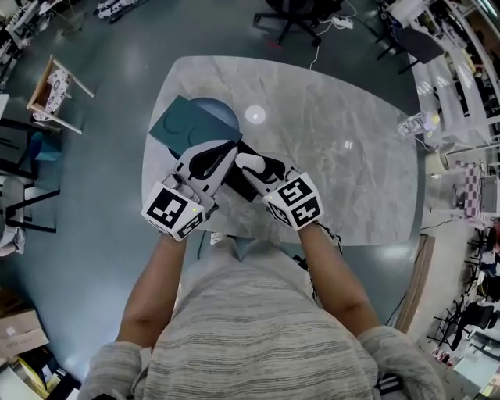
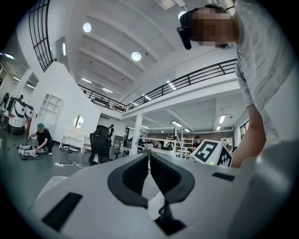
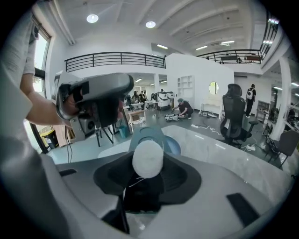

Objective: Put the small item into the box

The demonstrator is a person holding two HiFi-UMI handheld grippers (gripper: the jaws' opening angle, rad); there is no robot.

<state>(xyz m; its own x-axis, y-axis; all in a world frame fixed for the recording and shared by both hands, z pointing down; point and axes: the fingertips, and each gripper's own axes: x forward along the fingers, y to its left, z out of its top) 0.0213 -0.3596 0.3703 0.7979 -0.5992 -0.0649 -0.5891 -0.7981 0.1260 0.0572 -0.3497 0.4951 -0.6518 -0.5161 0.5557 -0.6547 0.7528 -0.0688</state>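
Observation:
A small white rounded item (image 3: 147, 158) sits between the dark pads of my right gripper (image 3: 148, 161), which is shut on it; in the head view the white item (image 1: 248, 162) shows at the tip of the right gripper (image 1: 253, 166). Beyond it stands the teal box (image 1: 181, 125), also in the right gripper view as the teal box (image 3: 145, 134). My left gripper (image 1: 208, 161) hovers close beside the right one, over the box's near edge. In its own view the left gripper (image 2: 149, 161) tilts up at the ceiling, jaws pressed together with nothing between them.
A blue round object (image 1: 222, 113) lies behind the box. A black flat piece (image 1: 244, 186) lies under both grippers on the marble table (image 1: 344, 172). Office chairs (image 1: 293, 16) and cables stand beyond the far edge. The person's arms reach in from the near edge.

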